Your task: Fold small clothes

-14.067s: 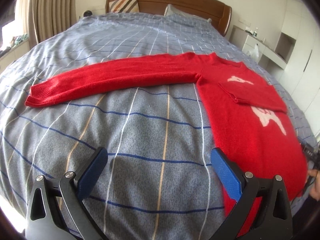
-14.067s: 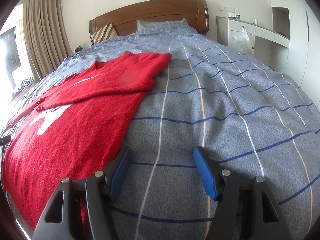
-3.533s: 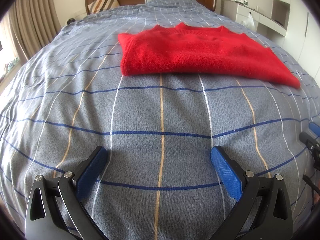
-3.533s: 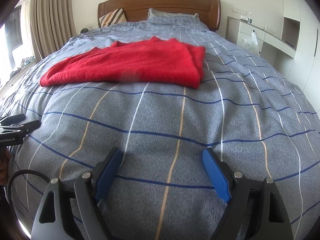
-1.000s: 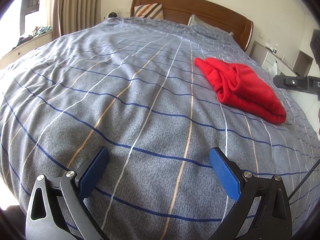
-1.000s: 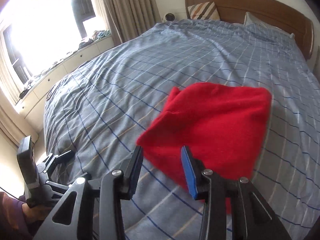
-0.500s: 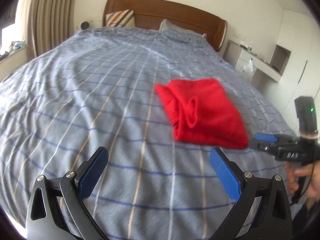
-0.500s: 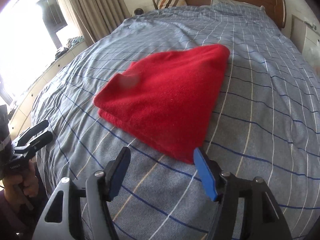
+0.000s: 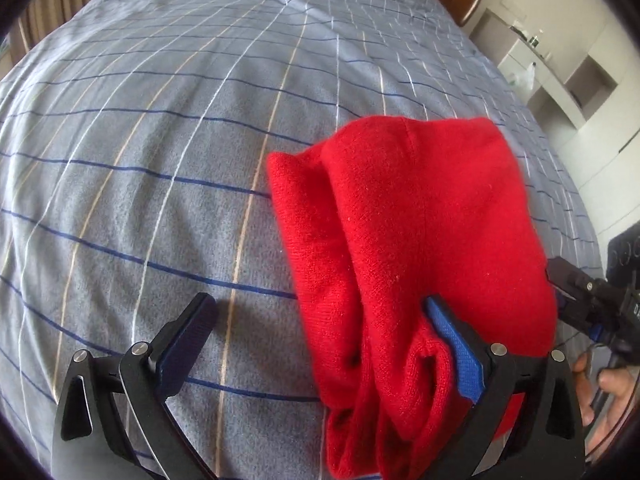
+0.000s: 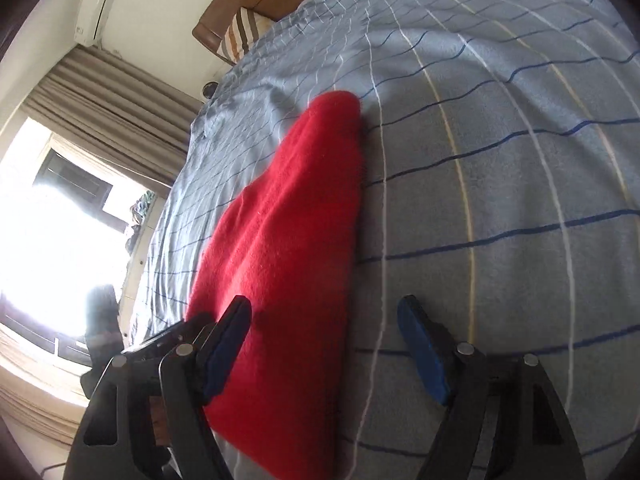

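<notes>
Left wrist view: the folded red sweater [image 9: 416, 240] lies on the checked bedspread [image 9: 160, 140] and fills the right half of the field. The left gripper [image 9: 320, 344] stands wide open, with nothing clamped. Its right finger [image 9: 456, 352] lies against the near folds of the sweater, where the knit bunches into loose rolls around the blue pad; its left finger [image 9: 188, 340] is over bare bedspread, well apart from the cloth. Whether the right pad presses into the knit or only rests against it cannot be told. Beyond the sweater's right edge, the black body of the other tool shows, with a hand [image 9: 604, 388] under it.

Right wrist view: the frame is strongly rolled, so the bed runs diagonally. The right gripper [image 10: 324, 344] is open — its jaws have just been opening — and the near edge of the sweater [image 10: 288, 264] lies between them without being pinched. The left pad [image 10: 224, 344] sits over the red knit; the right pad [image 10: 424, 356] is over the bedspread [image 10: 500, 184], clear of the cloth. From this tool the sweater stretches away as a long wedge, tapering to a rounded far corner. Ahead and to the left — a curtain [image 10: 108, 108] beside a bright window, and a striped pillow [image 10: 240, 32] at the headboard [image 10: 240, 4].
</notes>
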A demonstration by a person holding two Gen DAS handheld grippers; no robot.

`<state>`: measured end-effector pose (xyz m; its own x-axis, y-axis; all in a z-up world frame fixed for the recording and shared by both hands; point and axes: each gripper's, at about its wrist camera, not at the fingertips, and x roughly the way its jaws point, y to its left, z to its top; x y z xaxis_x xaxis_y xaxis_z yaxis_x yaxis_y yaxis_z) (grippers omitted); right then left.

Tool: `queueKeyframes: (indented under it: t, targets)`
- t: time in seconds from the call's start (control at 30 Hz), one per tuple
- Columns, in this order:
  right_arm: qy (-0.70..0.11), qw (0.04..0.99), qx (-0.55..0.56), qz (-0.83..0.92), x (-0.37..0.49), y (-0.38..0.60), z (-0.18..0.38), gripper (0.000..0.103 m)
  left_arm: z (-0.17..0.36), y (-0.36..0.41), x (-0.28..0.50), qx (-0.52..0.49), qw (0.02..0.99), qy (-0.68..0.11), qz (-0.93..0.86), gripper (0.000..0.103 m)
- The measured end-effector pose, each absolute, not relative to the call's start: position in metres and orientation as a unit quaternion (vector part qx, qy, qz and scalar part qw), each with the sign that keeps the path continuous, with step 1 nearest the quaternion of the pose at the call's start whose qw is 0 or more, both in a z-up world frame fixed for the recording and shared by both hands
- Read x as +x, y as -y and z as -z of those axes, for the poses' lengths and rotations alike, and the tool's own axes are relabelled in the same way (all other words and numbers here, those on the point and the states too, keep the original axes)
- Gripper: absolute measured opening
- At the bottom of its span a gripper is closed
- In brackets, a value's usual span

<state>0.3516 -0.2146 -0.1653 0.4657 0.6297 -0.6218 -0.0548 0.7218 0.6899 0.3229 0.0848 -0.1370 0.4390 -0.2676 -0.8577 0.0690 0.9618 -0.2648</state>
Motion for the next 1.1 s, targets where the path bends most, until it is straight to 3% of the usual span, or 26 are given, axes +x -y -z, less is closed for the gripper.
queueKeyframes:
  t: [0.07,0.1,0.13,0.17,0.27,0.33,0.53,0.6,0.67,0.73,0.77,0.8,0.97,1.1]
  targets:
    - [-0.469,0.788,0.329,-0.226,0.365,0.203,0.171,0.072,0.139,-0.084,0.323,-0.104,0.84,-0.52,0.111,0.1]
    - [-0.471,0.794,0.313,-0.221,0.369,0.193,0.17,0.057,0.138,-0.082,0.323,-0.106,0.841,-0.516,0.122,0.095]
    - [-0.477,0.81,0.268,-0.211,0.372,0.179,0.165,0.039,0.138,-0.079,0.323,-0.107,0.841,-0.511,0.14,0.063]
    - [-0.481,0.833,0.198,-0.188,0.371,0.163,0.157,0.036,0.138,-0.075,0.324,-0.116,0.835,-0.511,0.167,0.027]
    - [-0.44,0.884,0.019,-0.158,0.355,0.117,0.127,0.03,0.124,-0.069,0.318,-0.099,0.848,-0.492,0.168,0.021]
    - [-0.4,0.902,-0.045,-0.158,0.339,0.102,0.105,0.029,0.103,-0.067,0.311,-0.091,0.863,-0.463,0.179,0.021]
    - [-0.322,0.932,-0.055,-0.159,0.32,0.115,0.035,0.029,0.033,-0.071,0.302,-0.115,0.887,-0.39,0.219,0.022]
    - [-0.337,0.927,-0.027,-0.161,0.327,0.13,0.029,0.032,0.037,-0.065,0.307,-0.109,0.882,-0.404,0.216,0.035]
    - [-0.371,0.915,0.004,-0.157,0.335,0.147,0.04,0.045,0.056,-0.061,0.306,-0.087,0.881,-0.428,0.182,0.064]
    - [-0.403,0.905,0.015,-0.134,0.327,0.167,0.061,0.084,0.078,-0.065,0.293,-0.053,0.886,-0.44,0.133,0.068]
    - [-0.411,0.903,0.012,-0.121,0.319,0.177,0.072,0.089,0.087,-0.069,0.281,-0.04,0.89,-0.44,0.118,0.069]
    - [-0.416,0.903,0.009,-0.109,0.31,0.186,0.081,0.091,0.094,-0.074,0.268,-0.029,0.893,-0.436,0.105,0.071]
    - [-0.419,0.906,-0.002,-0.059,0.23,0.227,0.108,0.097,0.096,-0.082,0.183,0.059,0.925,-0.373,0.042,0.1]
    - [-0.407,0.912,-0.023,-0.05,0.175,0.22,0.102,0.102,0.086,-0.072,0.133,0.091,0.93,-0.355,0.031,0.102]
